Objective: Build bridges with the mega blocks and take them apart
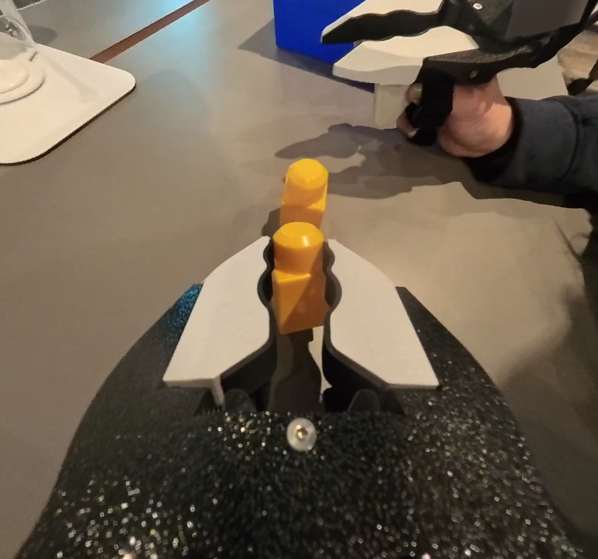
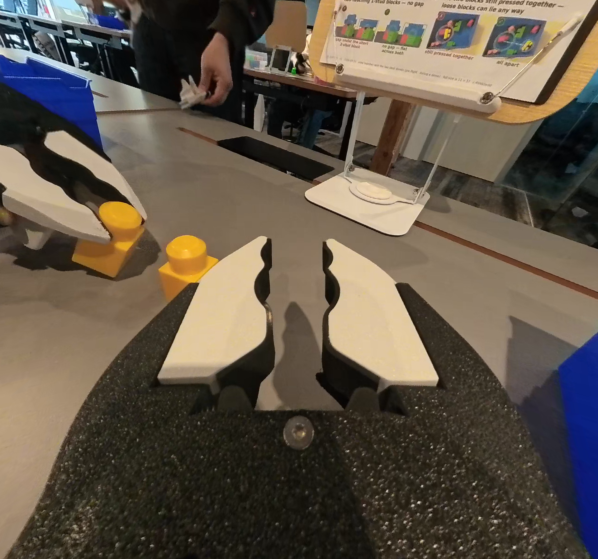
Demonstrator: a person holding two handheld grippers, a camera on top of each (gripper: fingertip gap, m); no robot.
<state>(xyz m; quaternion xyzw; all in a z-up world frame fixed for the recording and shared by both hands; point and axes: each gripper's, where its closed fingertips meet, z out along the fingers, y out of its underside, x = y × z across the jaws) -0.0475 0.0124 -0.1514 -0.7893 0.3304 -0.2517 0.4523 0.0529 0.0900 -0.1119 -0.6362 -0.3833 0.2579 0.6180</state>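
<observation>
My left gripper (image 1: 299, 239) is shut on a yellow one-stud block (image 1: 297, 288), gripping it by its sides with the stud up. In the right wrist view the same gripper (image 2: 126, 223) holds this block (image 2: 103, 255) at or just above the grey table. A second yellow one-stud block (image 1: 304, 194) stands upright on the table just beyond it, a small gap apart; it also shows in the right wrist view (image 2: 184, 265). My right gripper (image 2: 296, 242) is open and empty, low over bare table to the right of the blocks, and shows held in a hand in the left wrist view (image 1: 330, 55).
A blue box (image 1: 323, 3) stands behind the right gripper; another blue box edge (image 2: 579, 430) is at the near right. A stand with an instruction sheet (image 2: 453, 26) has its white base (image 2: 365, 207) on the table. A black slot (image 2: 275, 158) lies in the tabletop. A person (image 2: 194, 26) stands beyond. One gripper's finger ends stand about 15 cm off the other's.
</observation>
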